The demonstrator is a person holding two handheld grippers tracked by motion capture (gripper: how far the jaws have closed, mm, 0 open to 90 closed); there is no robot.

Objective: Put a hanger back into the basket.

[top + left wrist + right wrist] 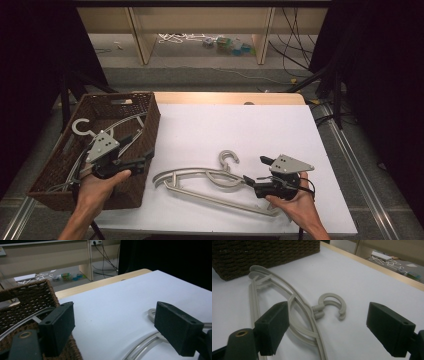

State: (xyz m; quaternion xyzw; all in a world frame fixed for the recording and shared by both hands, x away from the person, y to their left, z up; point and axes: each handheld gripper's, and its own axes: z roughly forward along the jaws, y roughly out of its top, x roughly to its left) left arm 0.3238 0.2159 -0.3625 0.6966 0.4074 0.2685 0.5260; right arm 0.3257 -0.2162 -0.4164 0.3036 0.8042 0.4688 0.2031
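Basket (145, 117) sits at the worktop's (280, 125) left edge, left tongs (134, 161) gaping open over its right rim; right of the basket lie stacked grey hangers (200, 180), right tongs (256, 175) spread wide over them.

Looks like a lab / recording setup, not a home. Black curtains (30, 65) close in both sides of the frame. Table (240, 125) at centre has a plain white sheet over a wood top. Loose cables (295, 35) run across grey floor at upper right, w/ a wall socket (96, 242) at top centre of left gripper view. Bare wood shelf unit (200, 25) along top; small clutter (230, 46) on floor under it.
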